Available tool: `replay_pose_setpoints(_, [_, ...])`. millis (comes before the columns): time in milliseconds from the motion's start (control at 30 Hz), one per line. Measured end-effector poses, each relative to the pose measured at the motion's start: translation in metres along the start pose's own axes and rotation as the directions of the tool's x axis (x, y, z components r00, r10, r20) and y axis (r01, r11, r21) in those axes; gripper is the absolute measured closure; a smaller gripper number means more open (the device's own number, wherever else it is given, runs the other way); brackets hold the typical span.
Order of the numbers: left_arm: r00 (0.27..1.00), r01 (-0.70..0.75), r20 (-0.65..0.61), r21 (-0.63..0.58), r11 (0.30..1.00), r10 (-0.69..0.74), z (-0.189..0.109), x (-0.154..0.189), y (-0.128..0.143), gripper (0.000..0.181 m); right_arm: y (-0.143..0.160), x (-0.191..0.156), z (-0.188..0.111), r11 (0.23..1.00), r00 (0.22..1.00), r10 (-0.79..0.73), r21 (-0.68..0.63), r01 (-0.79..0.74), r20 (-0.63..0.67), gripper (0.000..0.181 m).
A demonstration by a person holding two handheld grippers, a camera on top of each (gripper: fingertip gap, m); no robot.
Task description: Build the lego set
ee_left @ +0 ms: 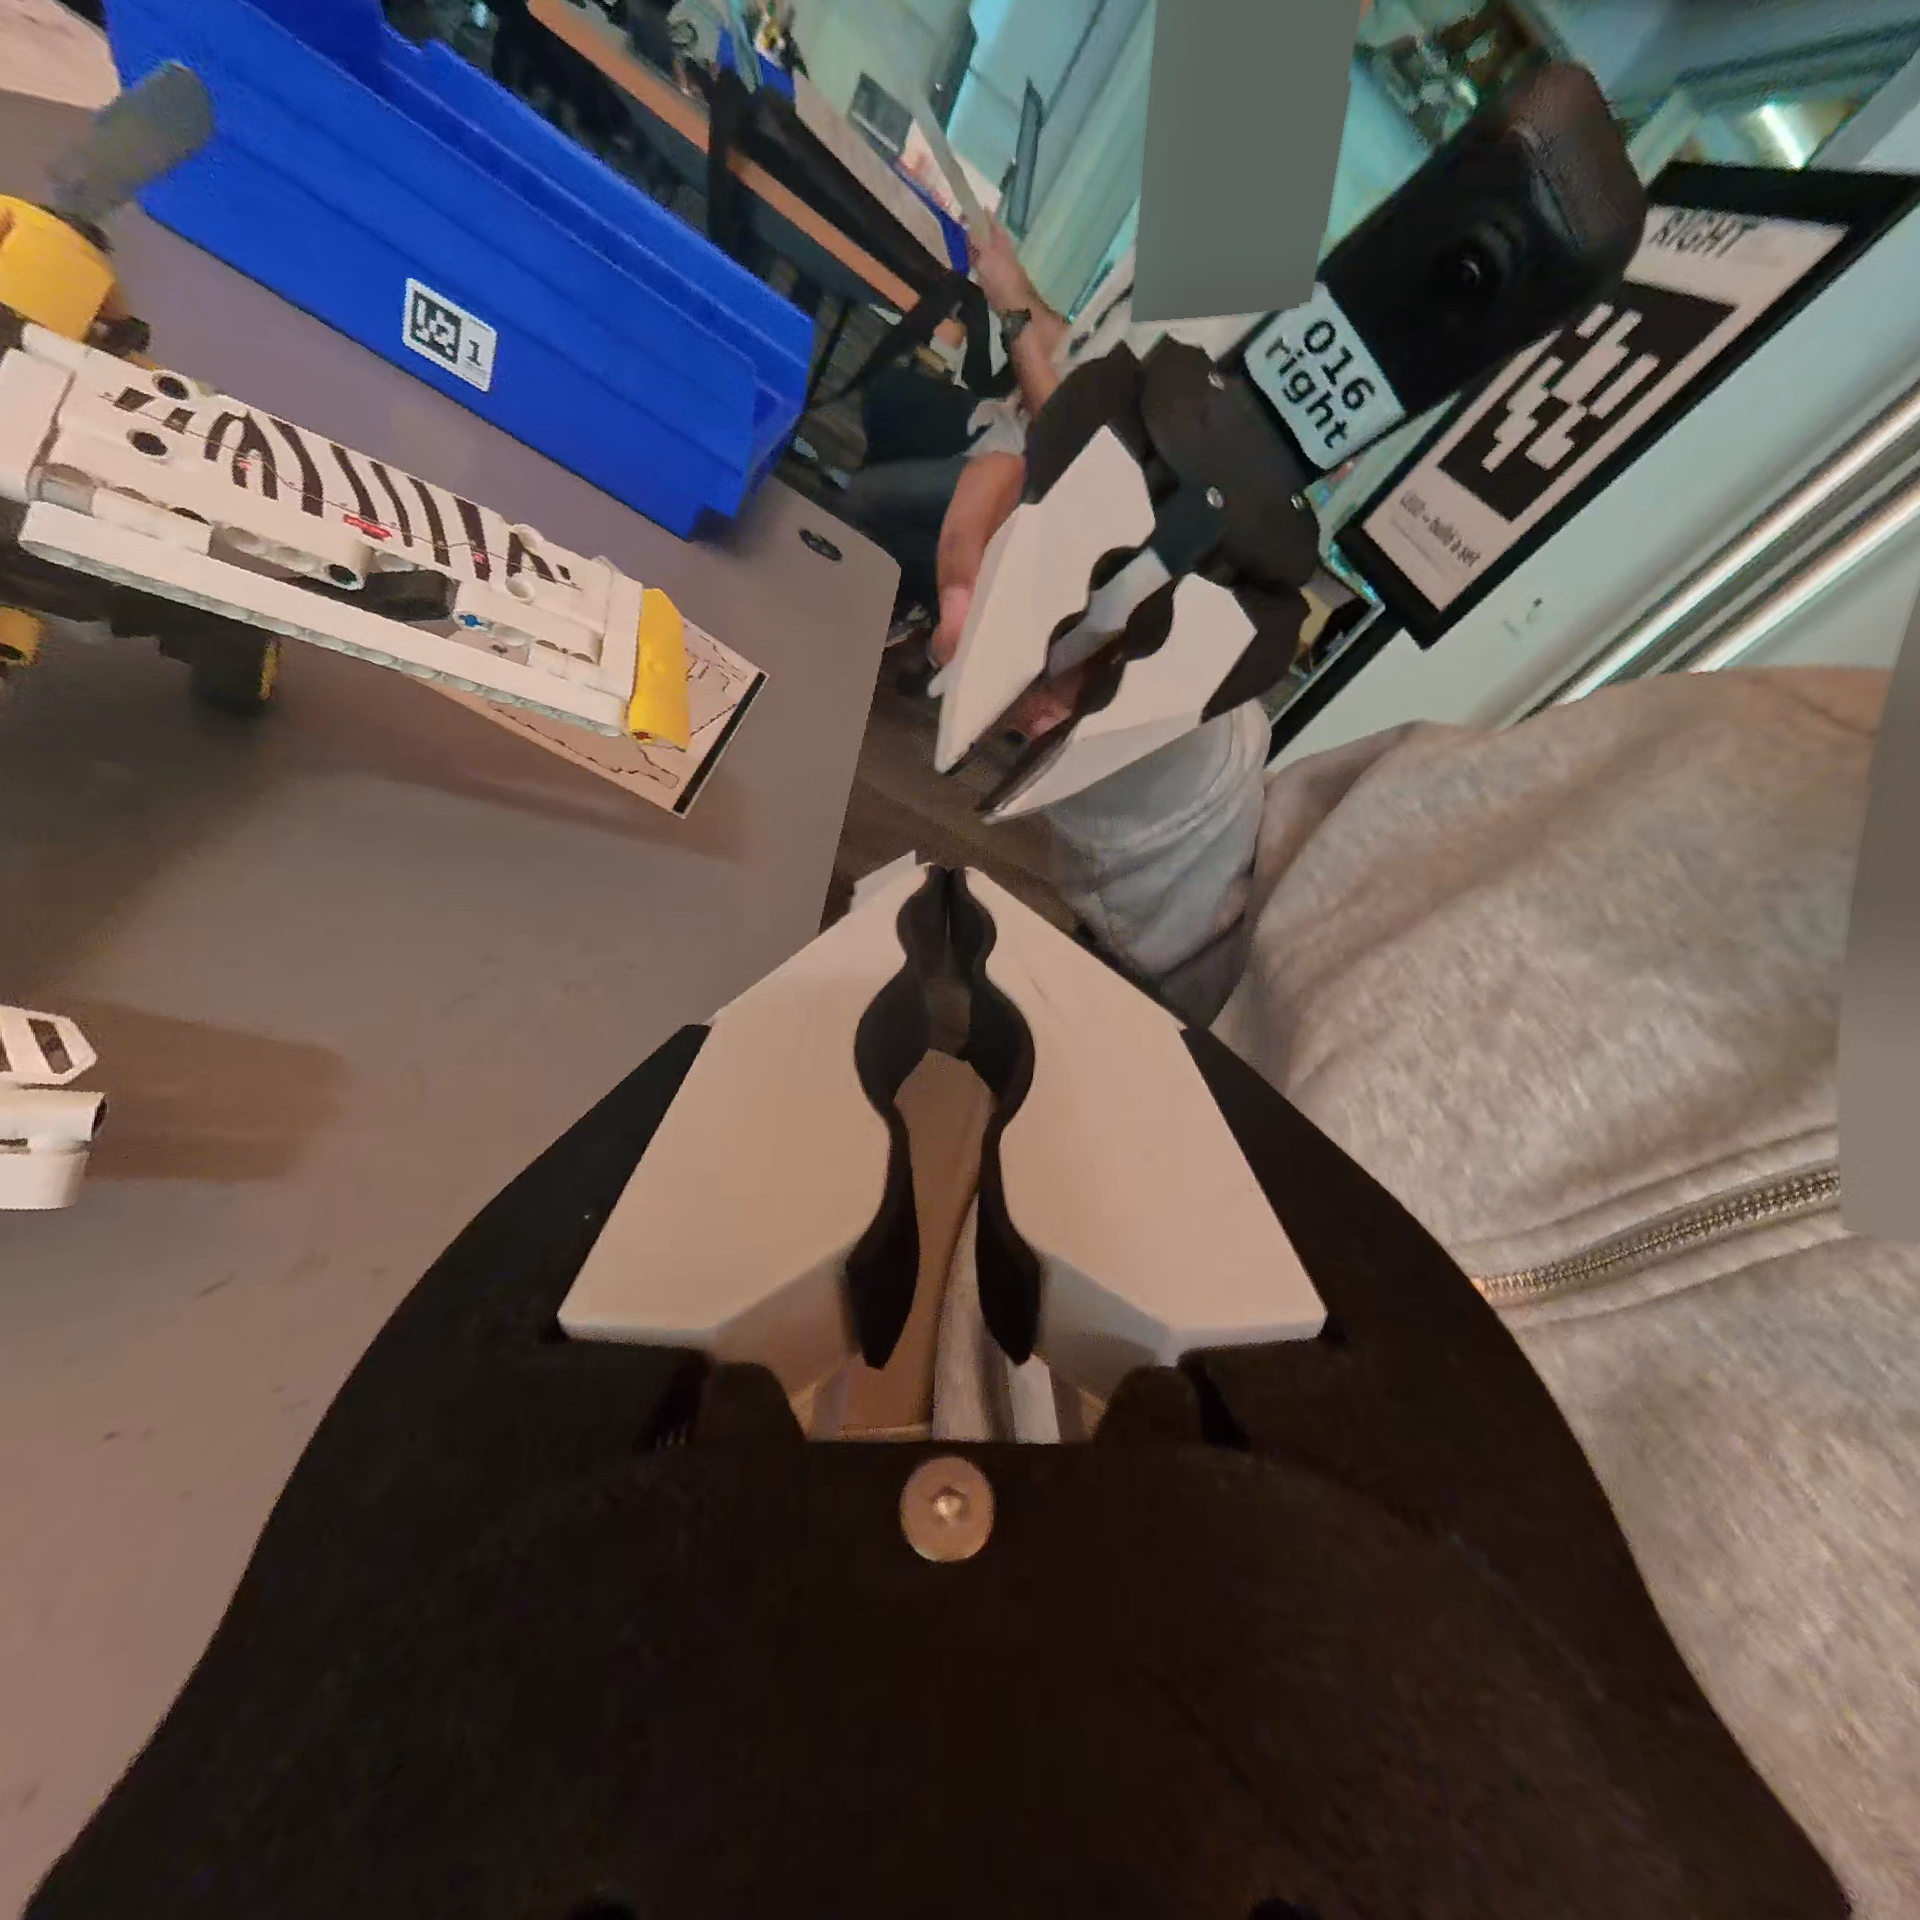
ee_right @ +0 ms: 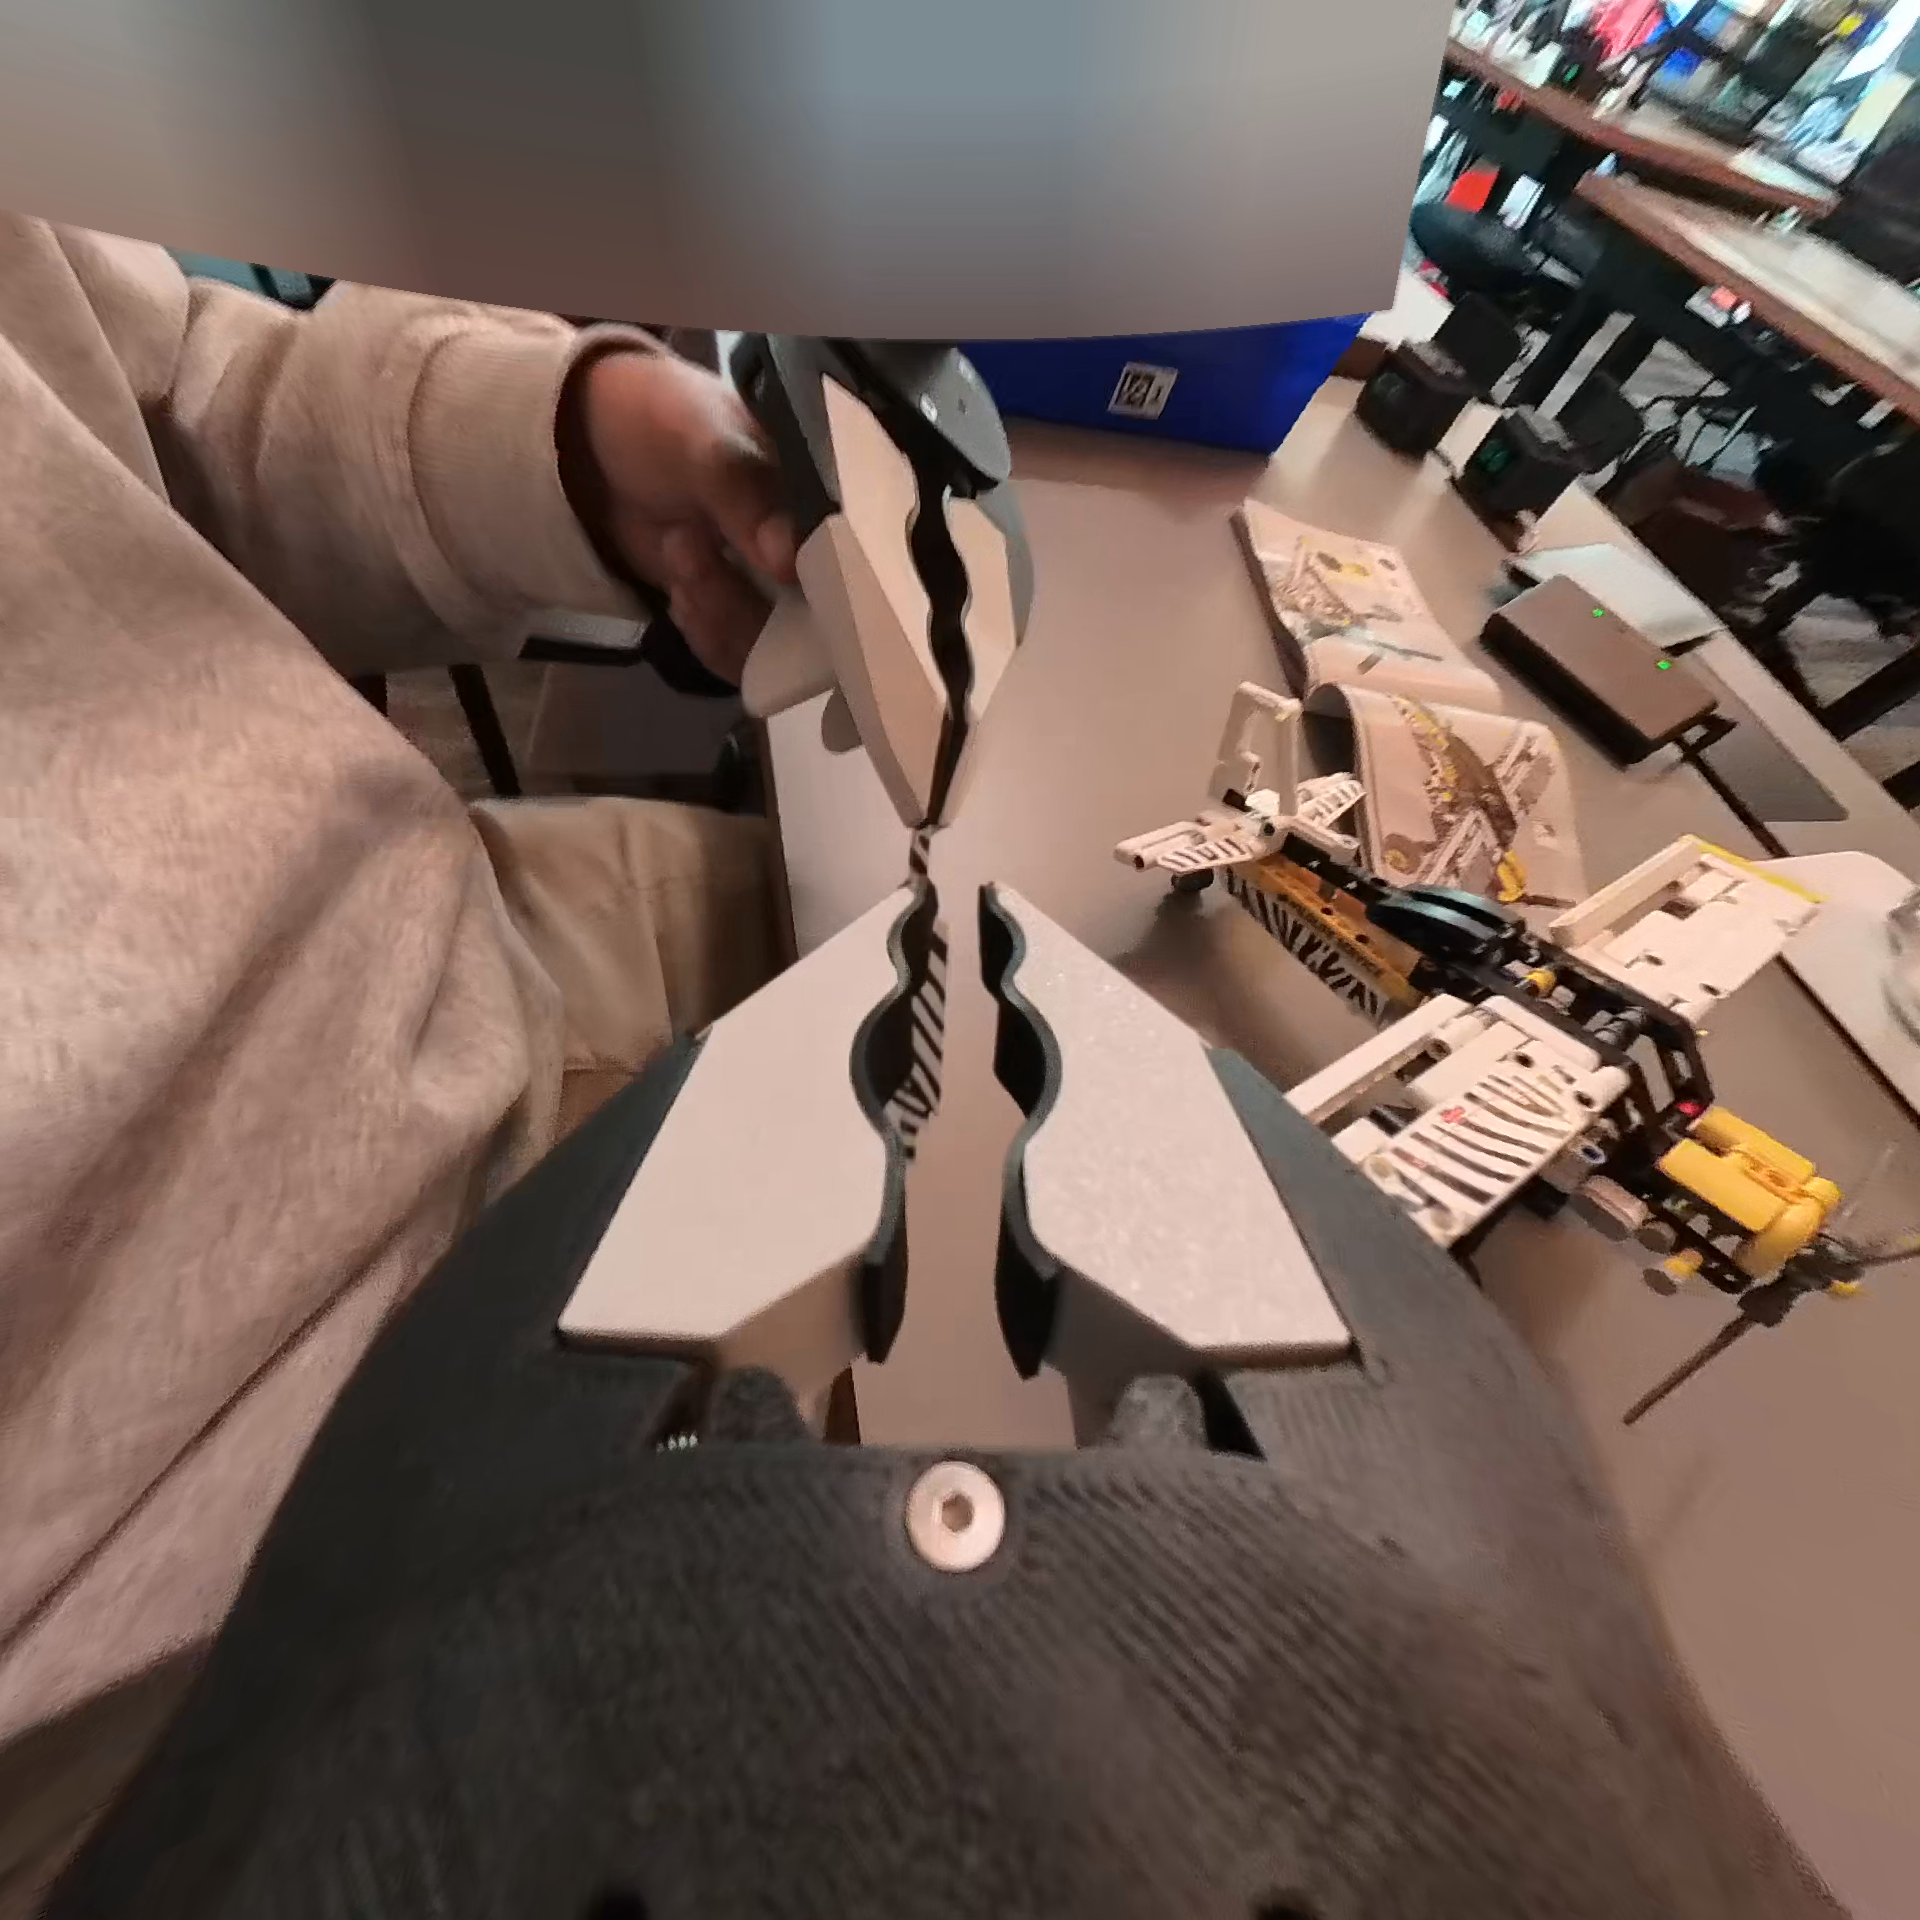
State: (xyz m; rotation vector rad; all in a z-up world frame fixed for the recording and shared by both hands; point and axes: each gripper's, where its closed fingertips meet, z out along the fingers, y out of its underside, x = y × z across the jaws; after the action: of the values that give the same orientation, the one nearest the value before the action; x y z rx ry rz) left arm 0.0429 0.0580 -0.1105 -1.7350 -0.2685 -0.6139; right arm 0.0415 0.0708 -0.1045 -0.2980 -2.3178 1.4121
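My left gripper (ee_left: 940,881) is shut on a thin strip with black and white zebra stripes (ee_right: 923,1023), pinched at its upper end. It also shows in the right wrist view (ee_right: 928,821), pointing down. The strip hangs between the fingers of my right gripper (ee_right: 951,899), which is open, and lies close to its left finger (ee_right: 769,1122). The right gripper also shows in the left wrist view (ee_left: 987,784), just beyond my left fingertips. The partly built white, yellow and black lego plane (ee_right: 1507,1049) stands on the grey table (ee_left: 416,1039), also in the left wrist view (ee_left: 312,520).
A blue bin (ee_left: 468,260) stands at the table's far side. Instruction booklets (ee_right: 1351,603) lie behind the plane, with a grey box (ee_right: 1600,665) beyond. Loose white pieces (ee_left: 42,1101) lie at the left. A person's beige hoodie (ee_left: 1558,1039) is close behind both grippers, off the table edge.
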Motion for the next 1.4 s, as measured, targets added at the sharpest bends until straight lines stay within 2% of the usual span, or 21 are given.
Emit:
replay_pose_setpoints(233, [1.0, -0.029, 0.003, -0.024, 0.999, 0.029, 0.0, 0.0, 0.003, 0.181, 0.017, -0.006, 0.011, 0.995, 0.991, 0.073, -0.075, -0.065, 0.108, 0.171])
replay_pose_setpoints(400, [1.0, -0.028, 0.008, -0.033, 0.999, 0.028, 0.0, -0.003, 0.005, 0.181, 0.015, -0.006, 0.013, 0.996, 0.99, 0.071, -0.064, -0.064, 0.124, 0.181])
replay_pose_setpoints(1133, [0.999, -0.033, 0.012, -0.035, 0.999, 0.033, -0.002, -0.005, 0.005, 0.181, 0.018, -0.01, 0.017, 0.996, 0.986, 0.067, -0.068, -0.058, 0.151, 0.181])
replay_pose_setpoints(1300, [0.998, -0.033, 0.045, -0.016, 0.999, 0.034, -0.004, -0.01, 0.002, 0.181, 0.015, -0.011, 0.015, 0.995, 0.98, 0.095, -0.046, -0.089, 0.174, 0.181])
replay_pose_setpoints(1333, [0.997, -0.033, 0.073, 0.001, 0.999, 0.032, -0.005, -0.015, 0.0, 0.179, 0.014, -0.01, 0.014, 0.994, 0.978, 0.107, -0.037, -0.102, 0.178, 0.181])
replay_pose_setpoints(1400, [0.995, -0.034, 0.095, 0.03, 0.999, 0.032, -0.008, -0.019, -0.004, 0.162, 0.011, -0.008, 0.012, 0.991, 0.975, 0.133, -0.016, -0.132, 0.179, 0.181])
